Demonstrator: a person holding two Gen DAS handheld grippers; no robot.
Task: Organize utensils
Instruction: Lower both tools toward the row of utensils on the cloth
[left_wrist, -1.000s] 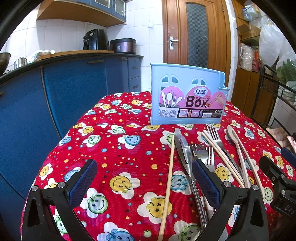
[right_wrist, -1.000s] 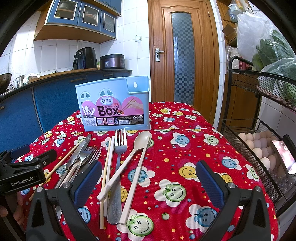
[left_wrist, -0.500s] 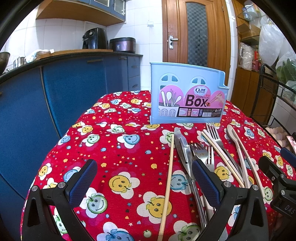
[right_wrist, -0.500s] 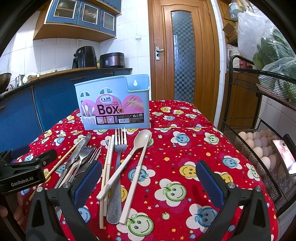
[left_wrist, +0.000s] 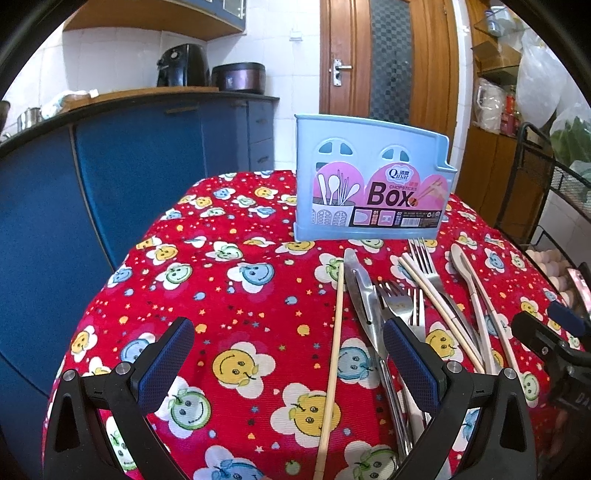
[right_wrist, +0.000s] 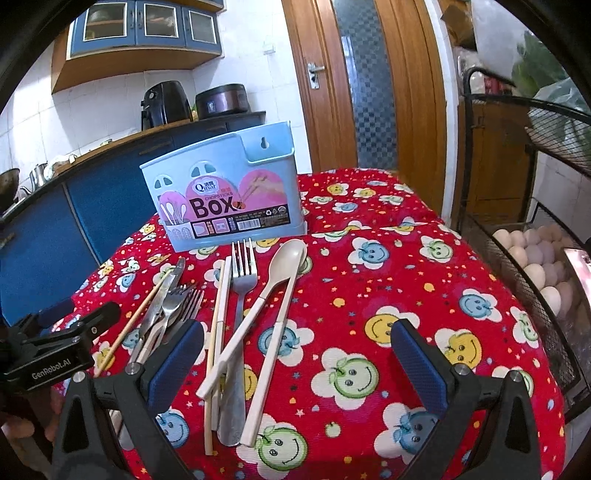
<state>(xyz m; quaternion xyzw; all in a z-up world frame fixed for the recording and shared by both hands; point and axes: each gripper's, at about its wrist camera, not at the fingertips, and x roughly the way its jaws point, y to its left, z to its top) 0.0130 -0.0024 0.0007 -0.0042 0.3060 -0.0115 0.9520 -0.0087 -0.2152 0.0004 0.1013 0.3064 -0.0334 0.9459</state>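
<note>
A light blue utensil box (left_wrist: 373, 188) stands upright at the far side of the table; it also shows in the right wrist view (right_wrist: 225, 199). In front of it lie a wooden chopstick (left_wrist: 334, 347), a knife (left_wrist: 360, 295), metal forks (right_wrist: 242, 277), cream chopsticks (right_wrist: 219, 317) and cream spoons (right_wrist: 284, 273). My left gripper (left_wrist: 288, 365) is open and empty, low over the cloth, with the single chopstick between its fingers. My right gripper (right_wrist: 297, 362) is open and empty over the spoon handles.
The table wears a red smiley-flower cloth (left_wrist: 236, 280). Blue kitchen cabinets (left_wrist: 110, 192) stand to the left. A black wire rack with eggs (right_wrist: 532, 258) stands at the right edge. A wooden door (right_wrist: 365, 85) is behind the table.
The right wrist view has risen and tilted slightly, so the box and utensils sit a little lower and closer. The left gripper has hardly moved. Both stay open.
</note>
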